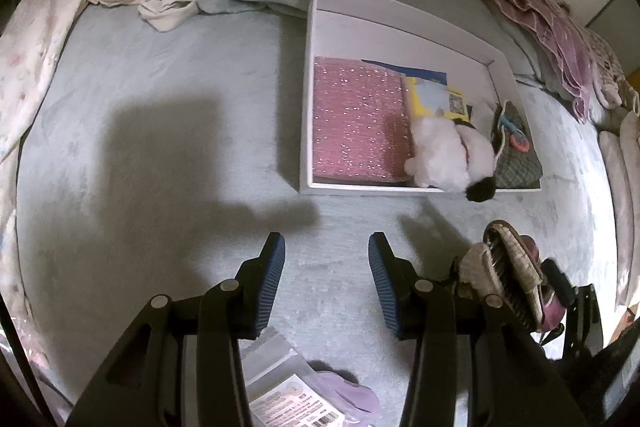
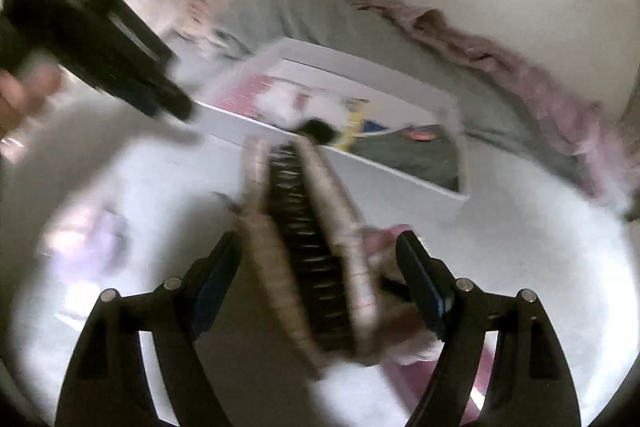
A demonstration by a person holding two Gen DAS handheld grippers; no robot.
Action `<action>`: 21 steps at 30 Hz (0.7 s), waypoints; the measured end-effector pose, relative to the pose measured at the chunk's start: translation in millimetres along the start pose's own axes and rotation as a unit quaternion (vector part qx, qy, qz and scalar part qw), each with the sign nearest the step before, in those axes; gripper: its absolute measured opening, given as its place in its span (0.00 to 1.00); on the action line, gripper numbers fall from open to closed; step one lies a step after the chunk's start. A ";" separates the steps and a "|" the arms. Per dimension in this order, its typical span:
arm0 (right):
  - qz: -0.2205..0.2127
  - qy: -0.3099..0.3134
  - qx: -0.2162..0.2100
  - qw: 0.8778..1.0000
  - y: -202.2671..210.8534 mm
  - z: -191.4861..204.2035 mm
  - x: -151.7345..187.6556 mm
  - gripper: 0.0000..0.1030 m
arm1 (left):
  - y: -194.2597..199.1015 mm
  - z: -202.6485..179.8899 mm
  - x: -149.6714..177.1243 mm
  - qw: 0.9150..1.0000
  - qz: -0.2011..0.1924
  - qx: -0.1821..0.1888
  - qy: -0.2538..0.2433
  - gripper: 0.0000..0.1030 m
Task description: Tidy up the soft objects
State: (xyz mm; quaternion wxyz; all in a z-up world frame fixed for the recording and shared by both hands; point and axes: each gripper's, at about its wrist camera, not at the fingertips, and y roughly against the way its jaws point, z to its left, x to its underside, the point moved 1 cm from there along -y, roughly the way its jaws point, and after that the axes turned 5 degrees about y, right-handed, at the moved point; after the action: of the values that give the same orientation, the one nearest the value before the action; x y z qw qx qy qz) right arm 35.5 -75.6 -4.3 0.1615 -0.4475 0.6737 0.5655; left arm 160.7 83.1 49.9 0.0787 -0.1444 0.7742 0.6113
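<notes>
A woven pouch (image 2: pixel 312 247) with a dark pleated middle is held in the right claw (image 2: pixel 320 279). The jaws stand wide with the pouch filling the gap between them; the blur hides whether both pads press on it. Its long axis runs away from the claw, toward the near wall of the white box (image 1: pixel 400 189) that lies on the bed (image 1: pixel 160 107). The box is ahead and slightly to the right of this claw, with a pink sparkly cloth (image 1: pixel 356 119) at its left end, a white fluffy toy (image 1: pixel 448 155) in the middle and a grey checked bag (image 1: pixel 516 151) at its right end. The right claw is judged the nearer to the free space in the box; it points downward and forward. The left claw (image 1: pixel 326 279) hangs half open and empty above bare bed, pointing steeply down, near a plastic packet (image 1: pixel 296 399).
</notes>
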 end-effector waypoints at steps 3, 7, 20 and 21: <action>0.003 -0.056 0.009 0.998 -5.1 -26.2 2.8 0.77 | -0.5 1.3 -0.5 1.000 0.000 -0.001 0.004 0.42; -0.012 -0.161 -0.021 0.987 -7.7 -68.3 10.0 0.77 | -2.3 -1.9 -0.5 1.000 0.002 -0.001 0.001 0.42; -0.060 -0.256 -0.071 0.962 2.5 -96.6 15.1 0.45 | -8.8 -24.5 3.3 0.999 0.008 -0.007 -0.034 0.42; -0.067 -0.253 -0.083 0.961 5.1 -94.1 13.9 0.43 | -7.8 -24.5 3.4 0.999 0.006 -0.006 -0.034 0.42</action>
State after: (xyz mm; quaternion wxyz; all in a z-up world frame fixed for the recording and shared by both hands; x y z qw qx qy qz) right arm 51.0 -167.0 17.8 0.3265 -0.3456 0.5299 0.7023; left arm 161.3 57.3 47.5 0.1006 -0.1189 0.7682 0.6210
